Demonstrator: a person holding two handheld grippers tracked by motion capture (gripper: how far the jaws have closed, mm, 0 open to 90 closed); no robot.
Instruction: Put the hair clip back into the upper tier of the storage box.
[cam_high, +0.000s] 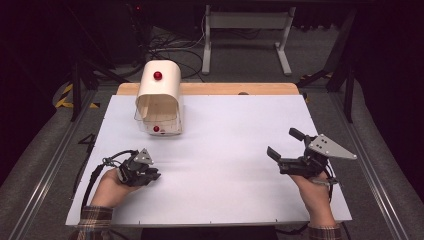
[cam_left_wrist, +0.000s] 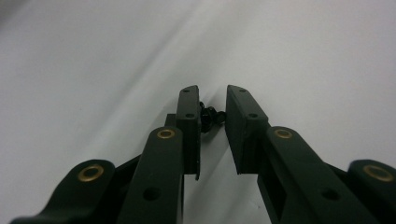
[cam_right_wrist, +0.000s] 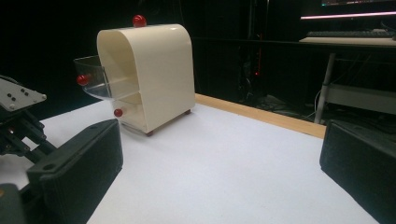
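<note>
— Jaws of right gripper (cam_high: 283, 143) wide apart, holding nothing. Low over white table (cam_high: 225, 165), on the right side.

— And left gripper (cam_high: 150, 175)?

— Jaws near together, thin gap between. Small black bit (cam_left_wrist: 208, 116) in the gap. Cannot tell if pinched.

— Where to find the cream box (cam_high: 159, 95)?

— Far back on the left, well apart from both grippers. Top clear drawer (cam_right_wrist: 93, 77) pulled out a little, red knob (cam_right_wrist: 83, 79) on its front. Lower knob (cam_right_wrist: 118, 112) under it.

— Best way to go, then?

— Likely reach slowly, straight at one red knob. Keep jaws wide till one on each side of it. Then squeeze softly. Hold the box steady with the other gripper, or may slide.
</note>
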